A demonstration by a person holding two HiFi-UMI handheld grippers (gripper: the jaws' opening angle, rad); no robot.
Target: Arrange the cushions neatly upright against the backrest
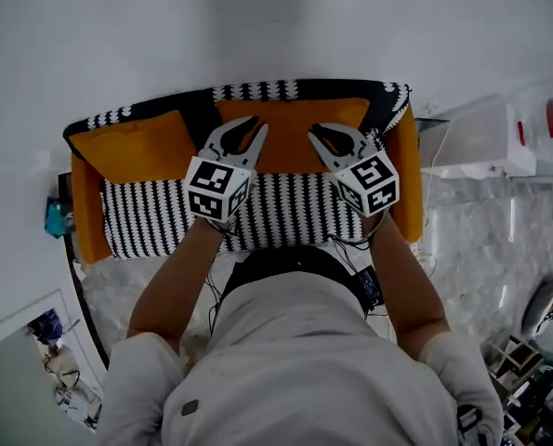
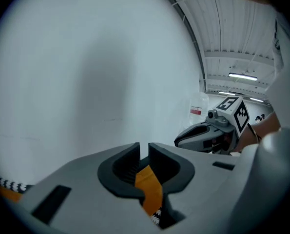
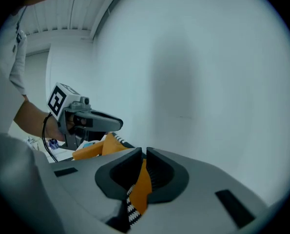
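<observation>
A small sofa with a black-and-white patterned seat (image 1: 285,207) and backrest (image 1: 257,90) stands against the wall. One orange cushion (image 1: 290,119) leans upright at the middle of the backrest. A second orange cushion (image 1: 132,147) leans at the left, slightly askew. My left gripper (image 1: 257,124) (image 2: 144,145) and right gripper (image 1: 314,134) (image 3: 144,151) hang side by side high above the middle cushion, clear of it. Each has its jaws almost together with only a thin slit, through which the orange cushion and the patterned seat below show. Nothing is held.
Orange sofa arms (image 1: 406,175) close both ends of the seat. A white box (image 1: 480,137) stands to the right of the sofa, a teal object (image 1: 55,218) to its left. Clutter (image 1: 527,379) lies at the lower right. A plain white wall (image 1: 257,17) is behind.
</observation>
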